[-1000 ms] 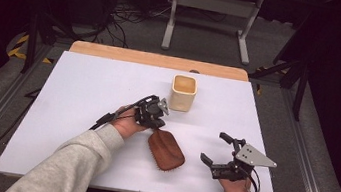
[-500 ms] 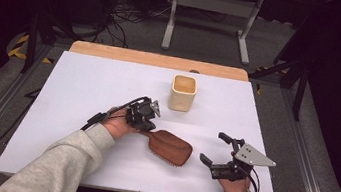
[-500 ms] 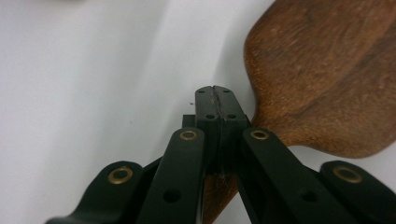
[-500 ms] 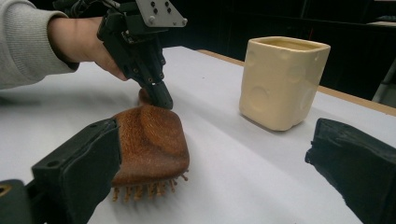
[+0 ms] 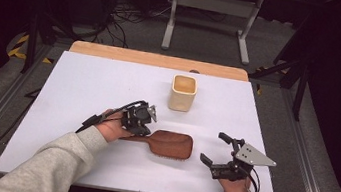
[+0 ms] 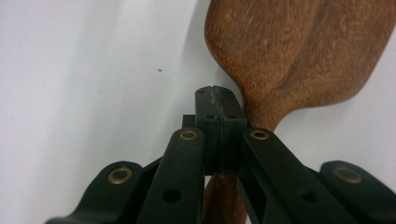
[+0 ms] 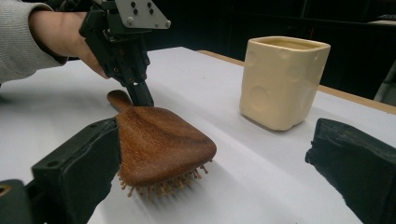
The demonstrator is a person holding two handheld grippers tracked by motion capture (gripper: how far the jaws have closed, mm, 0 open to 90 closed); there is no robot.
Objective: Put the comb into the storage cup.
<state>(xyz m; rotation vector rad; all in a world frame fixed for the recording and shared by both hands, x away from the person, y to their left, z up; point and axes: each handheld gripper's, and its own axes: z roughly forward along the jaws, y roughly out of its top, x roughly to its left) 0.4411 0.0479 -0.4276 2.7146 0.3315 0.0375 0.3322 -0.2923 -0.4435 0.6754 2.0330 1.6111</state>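
At the near right of the desk (image 5: 85,79), the right gripper (image 5: 215,150) is held with its fingers wide apart and empty. Just left of it, the wooden hairbrush (image 5: 171,144) lies bristles down, long axis left to right, handle leftward. That handle is clamped by the left gripper (image 5: 141,128). Farther back, the cream cup (image 5: 182,93) stands upright.
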